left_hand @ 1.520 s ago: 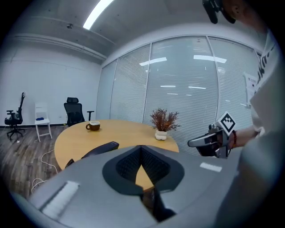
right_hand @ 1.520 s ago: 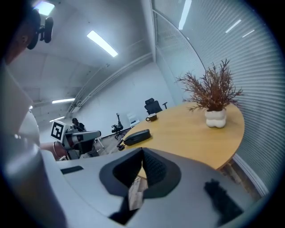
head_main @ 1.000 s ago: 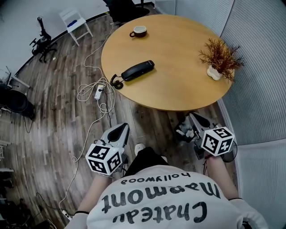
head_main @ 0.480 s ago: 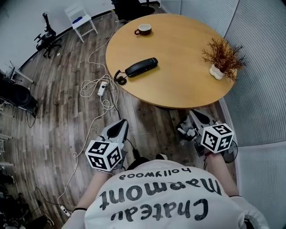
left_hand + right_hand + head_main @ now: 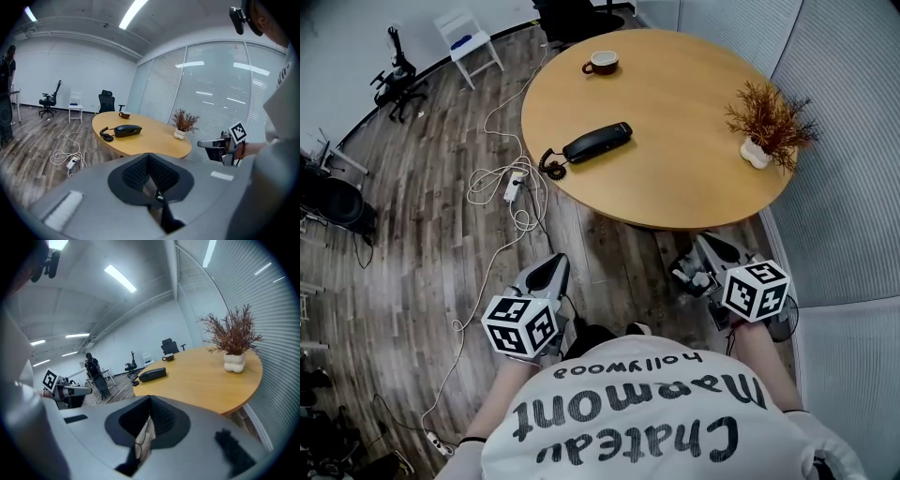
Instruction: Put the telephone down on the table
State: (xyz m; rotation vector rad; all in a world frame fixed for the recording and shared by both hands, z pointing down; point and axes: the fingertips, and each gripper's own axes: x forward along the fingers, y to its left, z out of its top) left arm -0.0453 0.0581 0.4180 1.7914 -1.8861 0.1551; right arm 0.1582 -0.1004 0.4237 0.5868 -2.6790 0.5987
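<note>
Nearest you, your left hand-held gripper hangs low by your left side, jaws pressed together on nothing. Your right hand-held gripper sits low on your right, also closed and empty. Both are well short of the counter.

Over the last second very little has changed. Your head settled a touch, so the counter slid slightly right in your view, and your two grippers have kept their places in front of your body. In the last half second nothing has moved that I can see.

Farther out, the telephone lies flat on the left part of the counter, with its coiled cord at the near-left rim. It has not shifted. Beyond it a cup stands at the far edge, and a dried plant at the right.

With the telephone resting there and both grippers empty and drawn back, the job looks done; you likely need only hold still.
</note>
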